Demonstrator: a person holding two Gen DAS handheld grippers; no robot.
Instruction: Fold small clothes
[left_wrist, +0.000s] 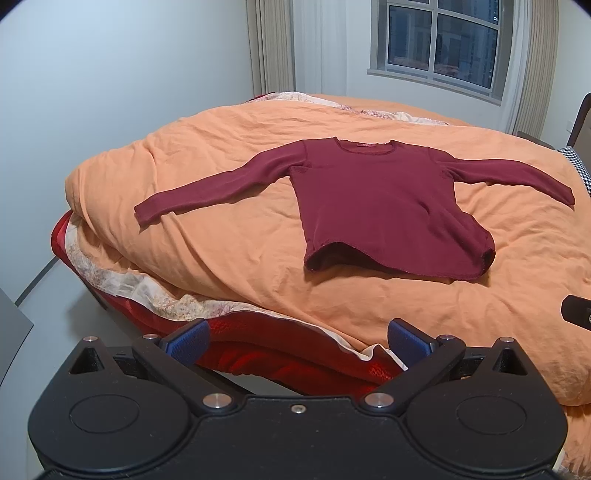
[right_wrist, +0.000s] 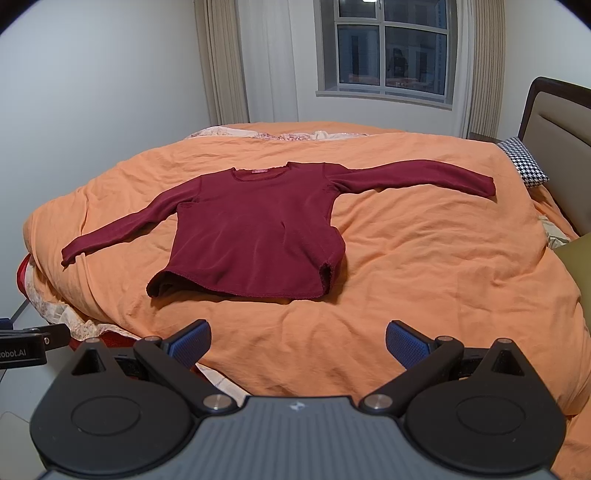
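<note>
A dark red long-sleeved top (left_wrist: 373, 206) (right_wrist: 255, 232) lies flat on the orange duvet (left_wrist: 258, 236) (right_wrist: 424, 258), face up, collar toward the window, both sleeves spread out to the sides. Its hem faces me and curls up a little at both corners. My left gripper (left_wrist: 299, 338) hovers open over the near edge of the bed, well short of the hem, nothing between its blue pads (left_wrist: 188, 341). My right gripper (right_wrist: 298, 341) is open too, above the duvet in front of the hem. A bit of the other gripper shows at each view's edge.
The bed's near edge shows a red blanket (left_wrist: 258, 347) and a floral sheet (left_wrist: 122, 280) under the duvet. A houndstooth pillow (right_wrist: 524, 162) and a padded headboard (right_wrist: 557, 147) are at the right. A wall stands to the left, a window (right_wrist: 388, 51) with curtains behind.
</note>
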